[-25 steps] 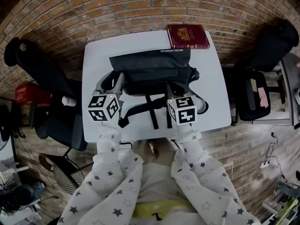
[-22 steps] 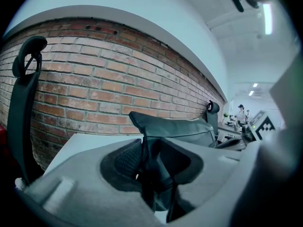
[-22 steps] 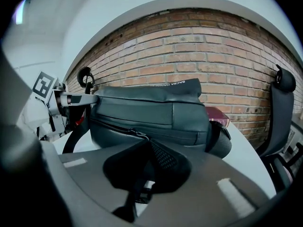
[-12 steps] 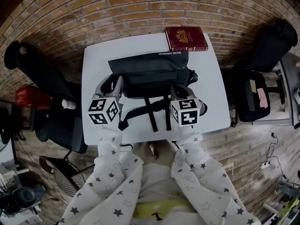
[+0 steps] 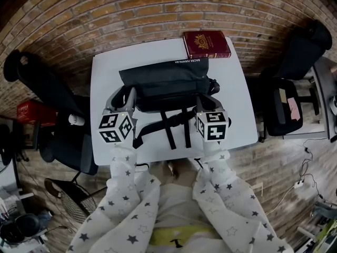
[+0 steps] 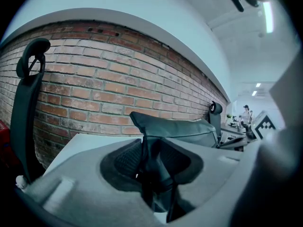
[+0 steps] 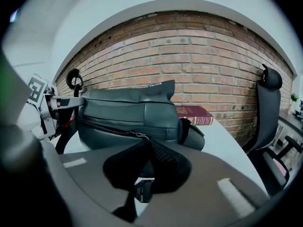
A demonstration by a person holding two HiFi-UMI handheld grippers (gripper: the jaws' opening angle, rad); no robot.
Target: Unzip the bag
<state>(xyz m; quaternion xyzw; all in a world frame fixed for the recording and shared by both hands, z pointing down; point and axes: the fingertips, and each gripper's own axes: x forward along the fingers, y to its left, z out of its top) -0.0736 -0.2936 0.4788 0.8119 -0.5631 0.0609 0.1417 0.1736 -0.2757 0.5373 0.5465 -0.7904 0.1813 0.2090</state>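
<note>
Left gripper point(image 5: 122, 95) point(image 6: 151, 161) is clamped on the left end of the bag point(image 5: 163, 80), with dark fabric pinched between its pads. Right gripper point(image 5: 202, 101) point(image 7: 142, 144) is closed nearly tight on the zipper pull point(image 7: 137, 135) at the bag's near right side. White table point(image 5: 105, 73) is flanked by a black office chair point(image 5: 45, 91) at its left edge and another at its right edge. The black bag is laid across the table's middle, nearer the far edge. Black straps point(image 5: 174, 132) are trailed from it toward the near edge. Red book point(image 5: 206, 44) is set at the far right corner, just beside the bag.
</note>
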